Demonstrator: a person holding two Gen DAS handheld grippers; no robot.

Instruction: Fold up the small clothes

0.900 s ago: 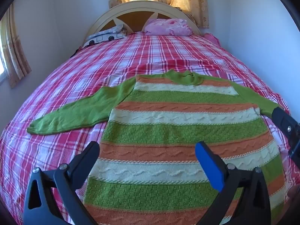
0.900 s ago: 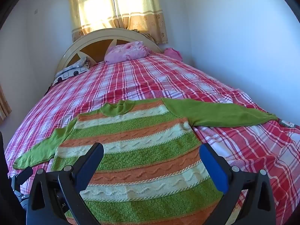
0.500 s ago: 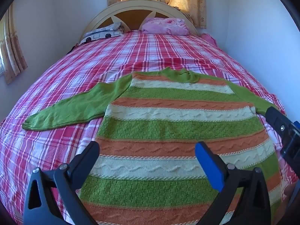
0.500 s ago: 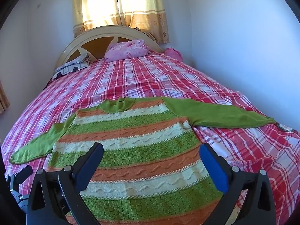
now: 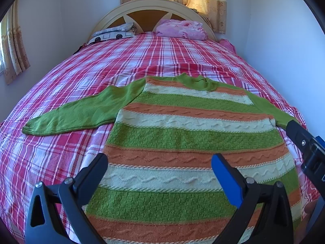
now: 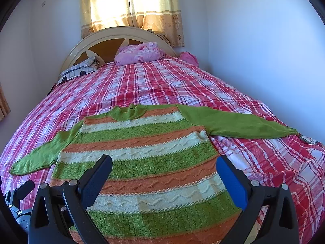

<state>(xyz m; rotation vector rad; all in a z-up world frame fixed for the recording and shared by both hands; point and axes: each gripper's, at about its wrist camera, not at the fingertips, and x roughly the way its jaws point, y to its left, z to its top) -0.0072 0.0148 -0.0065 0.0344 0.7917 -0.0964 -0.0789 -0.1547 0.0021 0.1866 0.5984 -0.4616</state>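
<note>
**Sweater laid flat, nothing folded so far**

Sweater (image 5: 182, 142) from the left wrist view: it's spread out face-down or face-up (can't tell which) on the plaid bed (image 5: 61, 152), right under and ahead of the left gripper (image 5: 159, 167). Jaws are wide apart with nothing between them, hovering over the lower stripes. One green sleeve (image 5: 81, 111) sticks straight out to the gripper's left. The right gripper's finger pokes in at the far right edge. Chunky knit, green, orange and cream bands with a cable pattern, green collar pointing away toward the headboard (image 5: 152, 10).

Right wrist view: same deal. The right gripper (image 6: 164, 167) is also fully spread and empty, hanging over the hem end of the sweater (image 6: 146, 162). The other sleeve (image 6: 243, 126) runs out to this gripper's right, flat and smooth.

My guess is we're at the very start, just lining up. Next move probably means each gripper dropping onto a sleeve or side edge and pinching it, then bringing it across the body. Knit looks thick and floppy, so it'll likely sag.
</note>
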